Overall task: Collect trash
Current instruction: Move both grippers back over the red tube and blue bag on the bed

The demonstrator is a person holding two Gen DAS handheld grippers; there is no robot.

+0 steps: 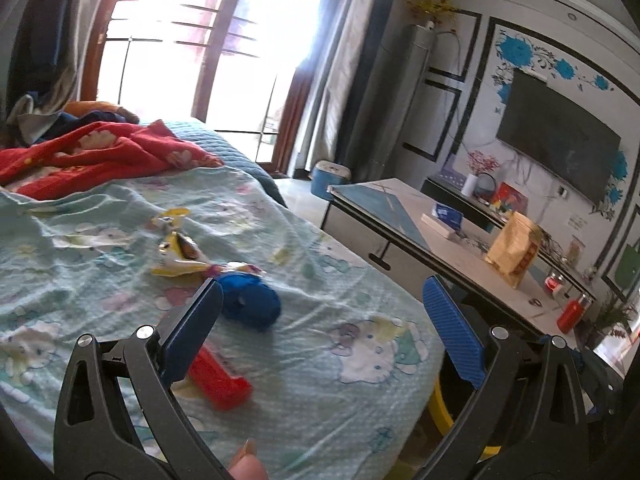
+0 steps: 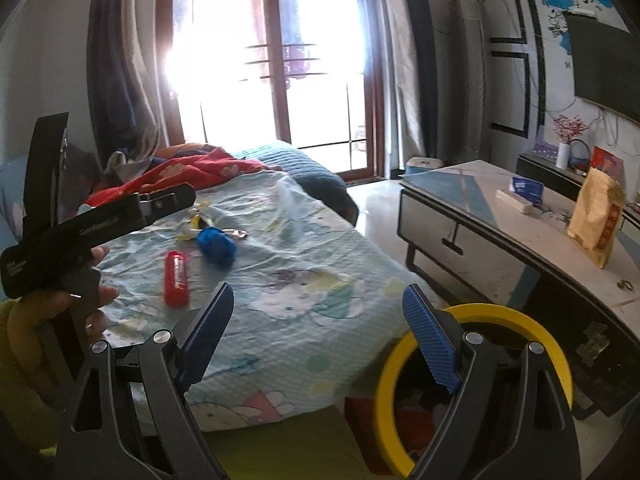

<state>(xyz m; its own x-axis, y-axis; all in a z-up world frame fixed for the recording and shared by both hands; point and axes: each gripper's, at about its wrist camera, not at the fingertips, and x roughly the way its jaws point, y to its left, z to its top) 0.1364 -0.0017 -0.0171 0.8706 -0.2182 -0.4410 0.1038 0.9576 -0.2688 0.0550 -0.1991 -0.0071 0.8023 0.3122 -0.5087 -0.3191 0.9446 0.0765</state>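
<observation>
Trash lies on the pale green cartoon bedsheet: a crumpled blue ball, a red wrapper and yellow snack wrappers. My left gripper hangs open above the sheet, with the blue ball just beyond its left finger and the red wrapper partly hidden behind that finger. In the right wrist view the red wrapper, blue ball and yellow wrappers lie ahead to the left. My right gripper is open and holds nothing. A yellow-rimmed bin stands beside the bed under its right finger.
A hand holds the left tool's black handle at the left. A red blanket is bunched at the far end of the bed. The coffee table to the right carries a brown paper bag and a blue pack.
</observation>
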